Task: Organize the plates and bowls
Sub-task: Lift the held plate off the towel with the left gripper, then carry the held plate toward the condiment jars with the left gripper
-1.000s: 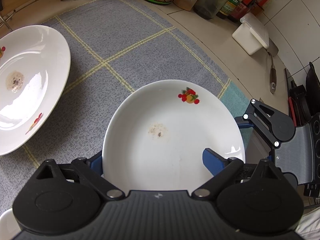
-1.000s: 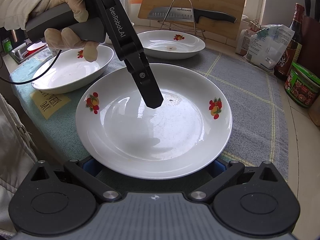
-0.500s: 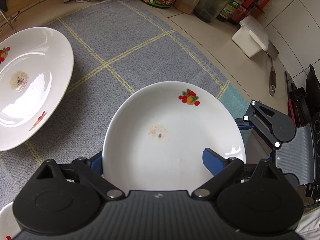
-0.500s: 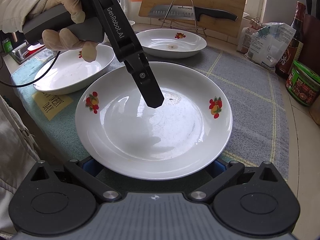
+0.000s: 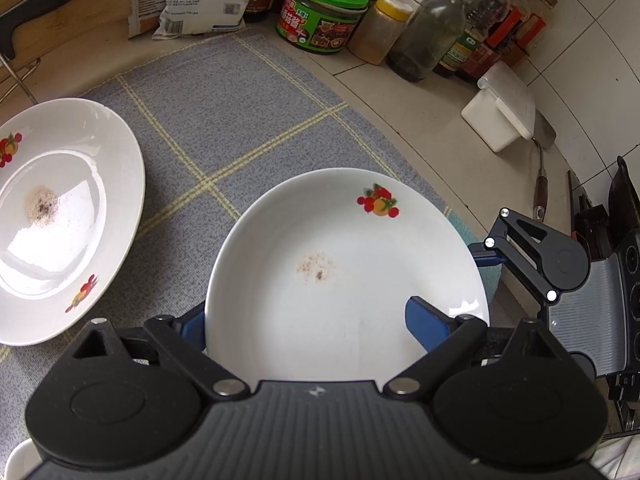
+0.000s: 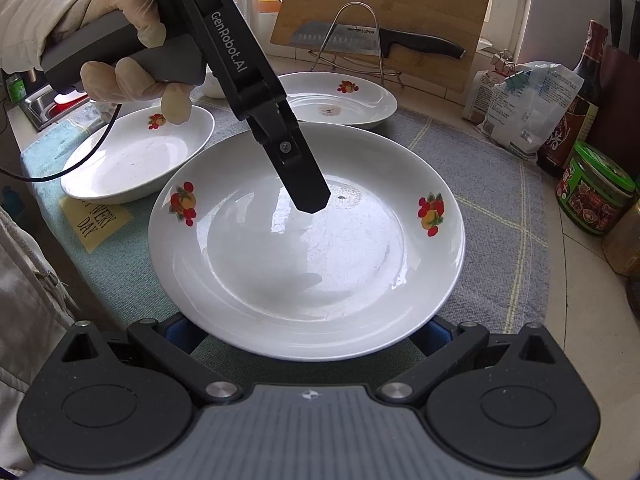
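Left hand-held gripper [image 5: 308,326]: my blue fingers [image 5: 426,326] stand wide apart astride the near rim of the plate [image 5: 344,272]; I cannot tell whether they grip it.
Right hand-held gripper [image 6: 306,334]: fingertips hidden under the rim; grip not readable.
Plate: round, glossy white ceramic, shallow, fruit decals, level, face up; brown speckled residue at centre.
Mat [image 5: 224,120]: woven grey cloth, yellow grid lines, on the tabletop [image 5: 420,120].
Second plate [image 5: 56,216]: same type, far left on mat.

A white fruit-print ceramic plate [image 6: 308,240] sits on the grey checked cloth mat [image 6: 496,216], a second fruit-print plate [image 6: 136,156] to its left, a third [image 6: 340,98] behind, the wooden cutting board [image 6: 384,8] standing beyond.
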Motion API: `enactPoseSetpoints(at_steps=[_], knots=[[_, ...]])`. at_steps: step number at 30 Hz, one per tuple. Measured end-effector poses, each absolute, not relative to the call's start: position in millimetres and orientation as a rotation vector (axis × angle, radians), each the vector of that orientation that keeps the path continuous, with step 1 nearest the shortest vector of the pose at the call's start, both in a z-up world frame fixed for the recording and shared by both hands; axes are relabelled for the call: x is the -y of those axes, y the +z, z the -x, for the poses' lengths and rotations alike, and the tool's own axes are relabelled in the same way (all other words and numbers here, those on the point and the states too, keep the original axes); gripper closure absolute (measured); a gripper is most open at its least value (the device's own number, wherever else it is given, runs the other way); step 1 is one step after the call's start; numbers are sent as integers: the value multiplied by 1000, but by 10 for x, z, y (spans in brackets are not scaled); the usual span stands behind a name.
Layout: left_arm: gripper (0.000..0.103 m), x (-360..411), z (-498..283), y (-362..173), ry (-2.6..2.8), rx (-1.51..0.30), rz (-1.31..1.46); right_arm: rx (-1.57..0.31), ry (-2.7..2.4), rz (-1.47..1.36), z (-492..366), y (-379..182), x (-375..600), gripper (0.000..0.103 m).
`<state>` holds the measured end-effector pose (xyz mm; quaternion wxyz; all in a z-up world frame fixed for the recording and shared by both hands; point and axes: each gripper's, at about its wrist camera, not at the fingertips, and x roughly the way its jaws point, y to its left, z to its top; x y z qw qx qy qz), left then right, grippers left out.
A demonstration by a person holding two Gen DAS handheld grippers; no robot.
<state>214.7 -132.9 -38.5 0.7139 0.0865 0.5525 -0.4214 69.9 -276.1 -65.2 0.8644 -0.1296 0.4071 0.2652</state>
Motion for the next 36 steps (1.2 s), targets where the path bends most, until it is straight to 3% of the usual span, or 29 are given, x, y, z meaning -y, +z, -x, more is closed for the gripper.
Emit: enactPoseSetpoints(at_steps=[36], knots=[[8,2219,-3152,-513,-911,-1192,-161,-850,541,292,-1802,-829,3518,0]])
